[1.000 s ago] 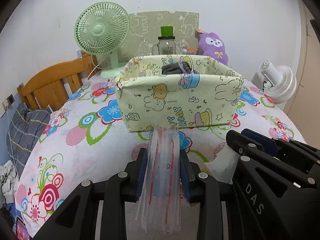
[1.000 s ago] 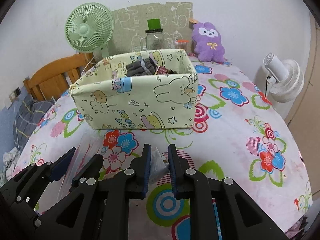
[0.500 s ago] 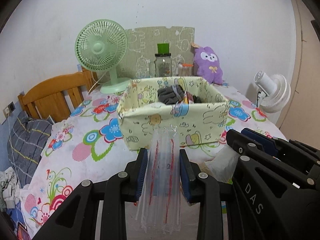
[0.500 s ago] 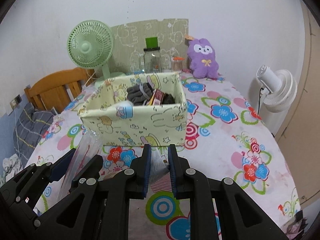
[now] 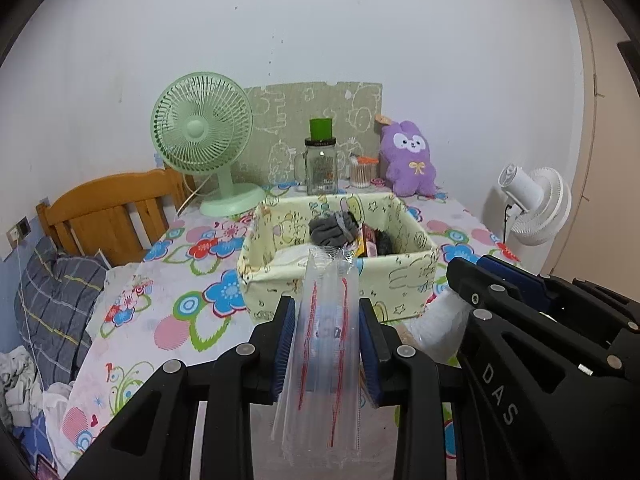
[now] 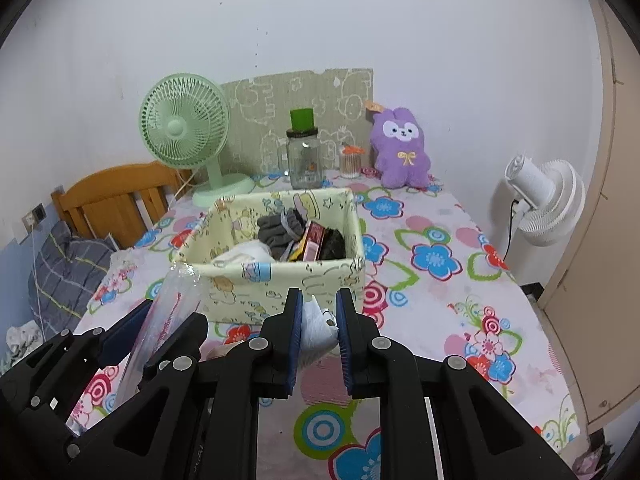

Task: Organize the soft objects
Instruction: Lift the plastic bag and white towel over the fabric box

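Observation:
My left gripper [image 5: 325, 309] is shut on a clear plastic bag with red lines [image 5: 326, 360], which stands up between its blue pads. Just to its right, my right gripper [image 6: 317, 314] is shut on a crumpled white soft piece [image 6: 316, 334]. In the left wrist view the right gripper [image 5: 478, 276] shows at the right with the white piece [image 5: 438, 320] below it. Both hang above the flowered tablecloth, in front of a pale yellow cartoon-print fabric box [image 6: 260, 284]. The box holds grey cloth [image 6: 280, 228], a white item [image 6: 244, 255] and a red packet [image 6: 313, 240].
At the back stand a green fan [image 6: 182, 128], a glass jar with a green lid [image 6: 304, 156], a small pot [image 6: 351, 162] and a purple plush [image 6: 400, 148]. A white fan [image 6: 548, 204] is off the right edge. A wooden frame [image 6: 116, 196] and plaid cloth [image 6: 68, 268] lie left.
Both grippers have risen with their loads still clamped. The box now sits lower and farther in both views, and its inside shows.

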